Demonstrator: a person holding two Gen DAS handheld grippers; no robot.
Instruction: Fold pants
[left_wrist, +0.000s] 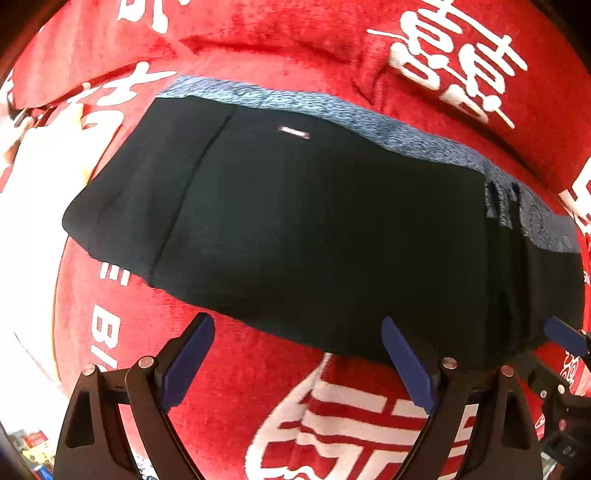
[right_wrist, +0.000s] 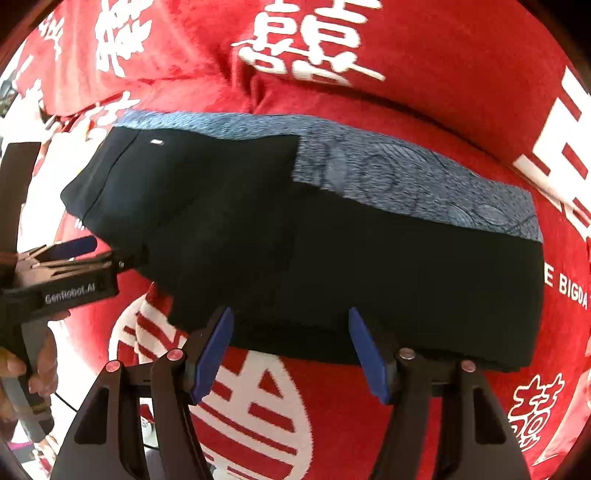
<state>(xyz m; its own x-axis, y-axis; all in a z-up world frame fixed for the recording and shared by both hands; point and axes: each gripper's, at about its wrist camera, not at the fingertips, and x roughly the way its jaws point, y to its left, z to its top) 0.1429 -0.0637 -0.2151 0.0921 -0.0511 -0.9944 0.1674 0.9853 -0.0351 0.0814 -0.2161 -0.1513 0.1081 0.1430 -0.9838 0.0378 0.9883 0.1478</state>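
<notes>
red blanket (left_wrist: 236, 398) w/ white characters; rumpled at back

The black fabric pants (left_wrist: 314, 229) lie folded into a broad, flat, roughly rectangular bundle on red plush cloth printed with white characters. A blue-grey patterned band (right_wrist: 406, 181) runs along the far edge, widest at the right end, where faint circular motifs show. A small pale label (left_wrist: 294, 132) sits near the far left, beside a straight seam line.
</notes>
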